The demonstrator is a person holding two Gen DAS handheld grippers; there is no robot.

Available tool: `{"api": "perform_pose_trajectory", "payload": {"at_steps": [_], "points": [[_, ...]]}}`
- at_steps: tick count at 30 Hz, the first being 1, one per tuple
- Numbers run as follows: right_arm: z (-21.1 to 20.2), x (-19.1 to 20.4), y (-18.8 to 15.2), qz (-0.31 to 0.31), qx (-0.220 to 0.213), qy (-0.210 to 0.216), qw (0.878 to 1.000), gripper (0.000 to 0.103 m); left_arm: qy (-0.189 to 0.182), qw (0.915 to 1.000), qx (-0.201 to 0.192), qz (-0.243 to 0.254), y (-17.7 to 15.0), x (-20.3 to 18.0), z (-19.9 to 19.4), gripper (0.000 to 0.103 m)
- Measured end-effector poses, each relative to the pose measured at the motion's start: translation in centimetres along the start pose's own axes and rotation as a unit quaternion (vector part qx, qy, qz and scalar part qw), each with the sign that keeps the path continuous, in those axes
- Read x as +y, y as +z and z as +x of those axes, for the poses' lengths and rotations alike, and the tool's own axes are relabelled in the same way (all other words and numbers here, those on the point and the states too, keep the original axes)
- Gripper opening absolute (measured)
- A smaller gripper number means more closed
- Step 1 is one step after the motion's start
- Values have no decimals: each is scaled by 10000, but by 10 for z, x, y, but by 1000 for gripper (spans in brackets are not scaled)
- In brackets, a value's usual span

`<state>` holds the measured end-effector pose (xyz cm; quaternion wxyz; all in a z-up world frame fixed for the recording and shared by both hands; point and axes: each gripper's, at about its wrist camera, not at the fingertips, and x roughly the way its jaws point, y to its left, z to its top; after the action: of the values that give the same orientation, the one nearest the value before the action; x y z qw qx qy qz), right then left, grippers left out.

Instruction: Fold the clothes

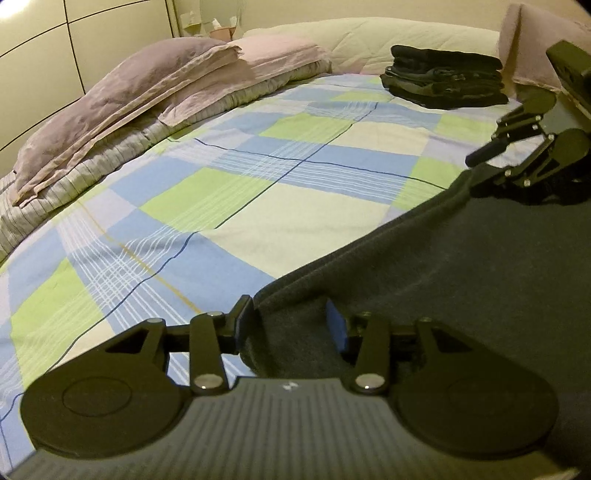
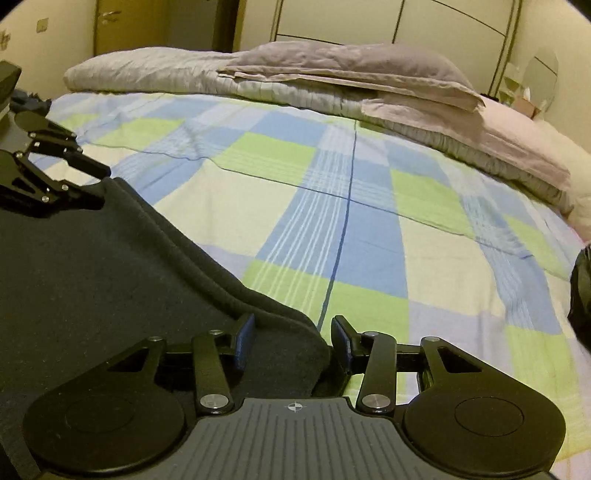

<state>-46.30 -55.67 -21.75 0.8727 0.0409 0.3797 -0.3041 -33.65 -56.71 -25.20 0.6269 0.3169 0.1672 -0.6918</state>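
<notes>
A dark grey garment [image 1: 461, 266] lies flat on the checked bed sheet [image 1: 258, 177]; it also fills the left of the right wrist view [image 2: 92, 266]. My left gripper [image 1: 291, 323] is open, its fingers astride the garment's left corner. My right gripper [image 2: 291, 339] is open, its fingers astride the garment's right corner. Each gripper shows in the other's view, the right one [image 1: 491, 162] at the far corner, the left one [image 2: 92, 177] likewise.
A stack of folded dark clothes [image 1: 443, 77] sits at the head of the bed by a cream headboard [image 1: 369, 37]. Pillows and a rolled striped duvet [image 2: 314, 85] lie along the far side. Wardrobe doors [image 2: 388, 22] stand behind.
</notes>
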Motion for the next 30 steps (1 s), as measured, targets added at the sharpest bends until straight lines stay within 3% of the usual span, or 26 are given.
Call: {"api": "perform_pose_trajectory", "payload": {"at_steps": [6,11,16,19,20,24,30], "points": [[-51,-9,-11,791,-292,-53,9964,44,207,9994,-277,-74,-8,-9,-43,39],[-78,-31,-35,1952,-370,323,9795,45,-36,9995,-280,-108,-6,-20,-58,39],[-54,-40,-38,2717,-285,906,9577,44,-221,9996,53,190,-8,-39,-36,39],[-30,-49,-39,3134,-88,1219,9417,44,-281,9995,11,121,-13,-37,-31,40],[-25,-53,-40,3253,-57,1318,9364,24,-293,9995,-24,125,-14,-35,-31,41],[-30,-71,-26,3457,-434,1658,9226,18,-212,9994,-134,243,-12,-30,-27,41],[1,-84,-32,3324,-244,1598,9292,19,-254,9996,-98,94,-8,-24,-17,43]]}}
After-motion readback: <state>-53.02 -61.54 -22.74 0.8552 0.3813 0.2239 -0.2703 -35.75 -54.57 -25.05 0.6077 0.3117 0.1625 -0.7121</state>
